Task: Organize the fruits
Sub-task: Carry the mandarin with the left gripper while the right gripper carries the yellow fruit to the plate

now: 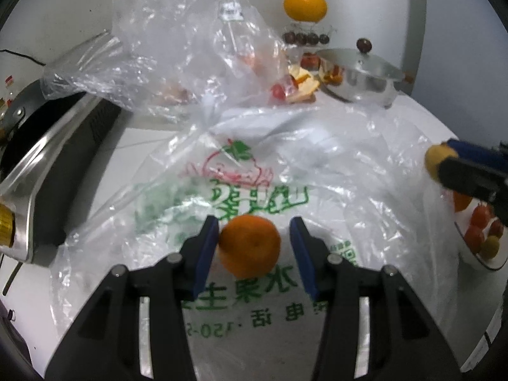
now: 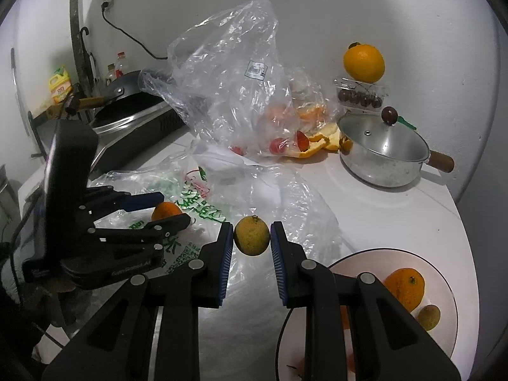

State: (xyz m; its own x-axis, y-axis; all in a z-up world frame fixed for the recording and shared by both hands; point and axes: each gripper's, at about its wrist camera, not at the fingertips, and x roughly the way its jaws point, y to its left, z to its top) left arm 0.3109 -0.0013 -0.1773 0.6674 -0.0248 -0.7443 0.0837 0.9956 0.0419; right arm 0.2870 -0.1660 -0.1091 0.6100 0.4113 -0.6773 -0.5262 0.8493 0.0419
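Note:
A small orange mandarin (image 1: 249,246) lies on the printed plastic bag (image 1: 260,190), between the fingers of my left gripper (image 1: 254,244). The left pad touches it and a gap shows at the right pad, so the gripper is open. My right gripper (image 2: 251,236) is shut on a small yellow-green citrus fruit (image 2: 251,236), held above the bag beside the white plate (image 2: 444,270). On the plate lie an orange (image 2: 406,287) and a small yellowish fruit (image 2: 429,317). The right wrist view shows my left gripper (image 2: 174,208) around the mandarin (image 2: 165,211).
A crumpled clear bag (image 2: 228,89) with red fruits and orange peel stands behind. A lidded steel pot (image 2: 381,149) sits at the back right, with a large orange (image 2: 363,62) on a clear box of dark fruits (image 2: 360,96). A black pan on a stove (image 2: 127,111) is at the left.

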